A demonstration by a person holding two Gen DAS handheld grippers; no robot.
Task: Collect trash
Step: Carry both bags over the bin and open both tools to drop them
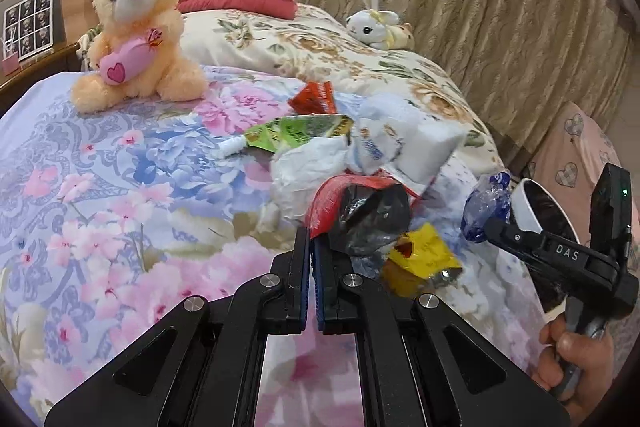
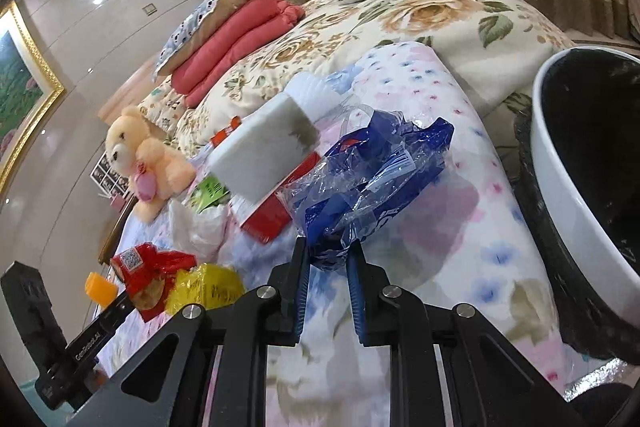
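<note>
Left gripper (image 1: 311, 241) nearest, clenched on corner of red-and-silver wrapper (image 1: 360, 211). Right gripper (image 2: 328, 255) grasping blue-and-clear plastic bag (image 2: 368, 179) at its lower end. White bin (image 2: 580, 187) with black liner at 3 o'clock, beside bed (image 1: 100, 167); more trash heaped at 12 o'clock.

Risk: thin corner grip could slip; dangling wrapper may drag yellow wrapper (image 1: 424, 251); crinkled bag could slide out before reaching bin.

Readable: "DAS", "GenRobot.AI" on gripper bodies; QR code on red wrapper.

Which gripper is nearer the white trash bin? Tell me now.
Right. The right gripper, shut on the blue plastic wrapper, sits just beside the white trash bin. The left gripper, shut on the red wrapper, is farther away, over the trash pile.
</note>
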